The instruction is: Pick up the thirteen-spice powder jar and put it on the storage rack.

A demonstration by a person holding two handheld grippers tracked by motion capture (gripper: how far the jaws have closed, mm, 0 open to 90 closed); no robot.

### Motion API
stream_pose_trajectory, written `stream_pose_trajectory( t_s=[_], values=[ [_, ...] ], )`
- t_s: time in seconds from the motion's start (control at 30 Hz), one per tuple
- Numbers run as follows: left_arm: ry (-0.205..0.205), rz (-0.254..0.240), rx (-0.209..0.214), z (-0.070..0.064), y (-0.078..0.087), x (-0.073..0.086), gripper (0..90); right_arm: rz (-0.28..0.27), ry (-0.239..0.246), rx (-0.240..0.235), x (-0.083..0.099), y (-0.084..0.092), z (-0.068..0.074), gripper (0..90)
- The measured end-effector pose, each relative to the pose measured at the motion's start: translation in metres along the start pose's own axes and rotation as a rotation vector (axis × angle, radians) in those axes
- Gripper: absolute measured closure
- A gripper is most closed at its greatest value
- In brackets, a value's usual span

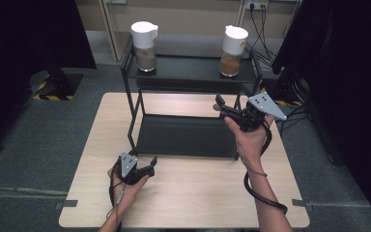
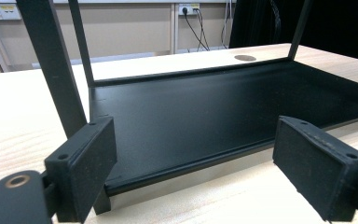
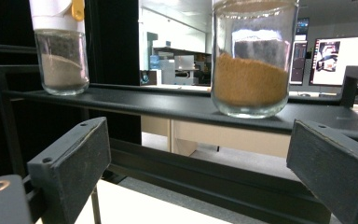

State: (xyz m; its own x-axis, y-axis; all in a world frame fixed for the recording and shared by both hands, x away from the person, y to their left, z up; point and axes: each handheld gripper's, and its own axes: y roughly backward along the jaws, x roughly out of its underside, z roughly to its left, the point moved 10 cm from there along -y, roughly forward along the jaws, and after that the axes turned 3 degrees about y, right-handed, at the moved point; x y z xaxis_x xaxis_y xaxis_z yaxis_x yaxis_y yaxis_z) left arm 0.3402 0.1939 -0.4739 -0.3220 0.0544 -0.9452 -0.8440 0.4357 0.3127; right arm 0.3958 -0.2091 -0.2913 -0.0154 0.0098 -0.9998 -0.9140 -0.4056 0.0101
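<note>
The near strip of the wooden table is bare, a broad open band between its near edge and the front rail of the black two-tier rack. Over that strip, near the rack's near-left leg, a hand holds the left gripper low over the wood; its jaws stand wide apart, hold nothing, and point along the rack's lower shelf, which lies bare between the corner posts in the left gripper view.

Farther in and higher, at the rack's right end, the other hand holds the right gripper in the air, just in front of the upper shelf and level with it. Its jaws are also spread wide, empty, touching nothing. In the right gripper view they frame the glass jar of orange-brown powder, which stands upright on the right end of the upper shelf, close to that shelf's front edge and clear of the pads.

The second jar, with grey-brown contents and a white lid, stands at the far left end of the same shelf, well apart from the first, with bare shelf between them.
</note>
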Motion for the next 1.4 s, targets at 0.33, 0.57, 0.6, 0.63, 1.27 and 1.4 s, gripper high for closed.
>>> stream_pose_trajectory(
  t_s=[0.33, 0.57, 0.6, 0.63, 1.27, 1.4],
  values=[
    [0.002, 0.000, 0.001, 0.000, 0.000, 0.000, 13.0, 0.018, 0.003, -0.013, 0.012, 0.005, 0.004, 6.1],
    [0.000, 0.000, 0.001, 0.000, 0.000, 0.000, 13.0, 0.021, 0.001, -0.014, 0.022, 0.011, 0.005, 6.1],
    [-0.001, -0.001, 0.002, 0.000, 0.000, 0.000, 13.0, 0.023, 0.000, -0.014, 0.024, 0.012, 0.005, 6.1],
    [-0.001, -0.001, 0.002, 0.000, 0.000, 0.000, 13.0, 0.025, -0.001, -0.013, 0.025, 0.012, 0.006, 6.1],
    [-0.002, -0.001, 0.003, -0.001, 0.000, 0.000, 13.0, 0.089, 0.009, -0.025, 0.059, 0.027, 0.008, 6.1],
    [-0.002, -0.002, 0.003, -0.001, 0.000, 0.000, 13.0, 0.104, 0.007, -0.029, 0.068, 0.029, 0.010, 6.1]
  ],
)
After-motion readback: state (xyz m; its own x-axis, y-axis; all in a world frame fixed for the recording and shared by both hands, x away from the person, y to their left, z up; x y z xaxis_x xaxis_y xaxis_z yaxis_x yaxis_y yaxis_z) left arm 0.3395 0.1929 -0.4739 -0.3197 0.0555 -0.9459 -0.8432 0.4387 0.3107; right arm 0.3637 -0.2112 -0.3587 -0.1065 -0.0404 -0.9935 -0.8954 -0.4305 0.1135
